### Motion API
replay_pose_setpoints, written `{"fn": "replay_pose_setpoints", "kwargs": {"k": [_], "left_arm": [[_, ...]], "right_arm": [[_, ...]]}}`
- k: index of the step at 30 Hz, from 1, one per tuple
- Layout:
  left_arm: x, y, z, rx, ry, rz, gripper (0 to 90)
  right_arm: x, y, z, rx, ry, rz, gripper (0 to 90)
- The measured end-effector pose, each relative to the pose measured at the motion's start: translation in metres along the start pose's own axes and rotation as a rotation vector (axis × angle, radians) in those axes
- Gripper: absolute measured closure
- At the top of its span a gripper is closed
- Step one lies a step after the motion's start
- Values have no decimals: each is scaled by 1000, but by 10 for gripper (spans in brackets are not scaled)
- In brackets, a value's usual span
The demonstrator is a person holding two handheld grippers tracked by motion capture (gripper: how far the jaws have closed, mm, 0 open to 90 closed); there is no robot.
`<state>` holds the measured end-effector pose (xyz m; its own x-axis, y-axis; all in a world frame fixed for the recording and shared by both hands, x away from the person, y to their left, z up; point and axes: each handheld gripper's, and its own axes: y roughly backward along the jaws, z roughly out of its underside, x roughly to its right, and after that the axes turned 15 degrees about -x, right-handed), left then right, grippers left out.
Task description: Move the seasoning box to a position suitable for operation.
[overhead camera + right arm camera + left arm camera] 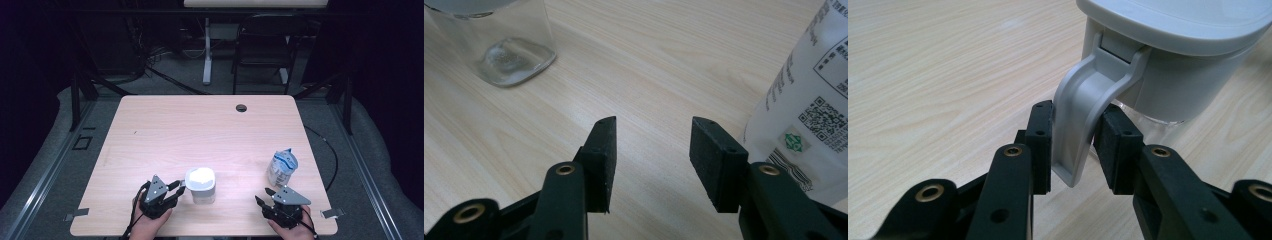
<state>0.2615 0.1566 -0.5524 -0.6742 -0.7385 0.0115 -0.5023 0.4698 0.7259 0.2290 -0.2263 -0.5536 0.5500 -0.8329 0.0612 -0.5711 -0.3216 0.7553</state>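
Note:
A clear square container with a white lid stands near the table's front edge. A grey latch flap hangs from the lid's side. My left gripper is just left of the container, and in the left gripper view its jaws are shut on the flap, one pad on each face. A white and blue printed pouch stands upright at the front right. My right gripper sits in front of it, open and holding nothing. The pouch is just beside its right jaw, and the container's clear base lies farther off.
The light wooden table has a round cable hole near its far edge. Beyond the table stand a dark chair and a white desk leg. Dark frame posts flank the table.

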Motion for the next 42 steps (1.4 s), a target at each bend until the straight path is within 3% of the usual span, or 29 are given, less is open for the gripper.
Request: {"fn": "replay_pose_setpoints", "kwargs": {"k": [6,12,17,24,28,36,42], "left_arm": [[-3,-4,-2,10,30,2,713],[-4,-5,-3,9,30,6,723],[-5,-1,-2,19,27,23,717],[-7,17,1,34,30,55,680],[-12,25,-2,72,68,60,658],[-22,30,-8,70,95,37,603],[-31,33,-26,54,108,74,603]], "right_arm": [[-1,0,0,-4,2,1,535],[-3,-2,-1,-8,8,-4,533],[-3,-2,-2,-7,6,-3,530],[-2,0,-1,-3,0,0,525],[-3,1,-2,0,3,1,519],[-6,0,-4,3,17,-7,518],[-7,-3,-8,4,10,-24,515]]}}
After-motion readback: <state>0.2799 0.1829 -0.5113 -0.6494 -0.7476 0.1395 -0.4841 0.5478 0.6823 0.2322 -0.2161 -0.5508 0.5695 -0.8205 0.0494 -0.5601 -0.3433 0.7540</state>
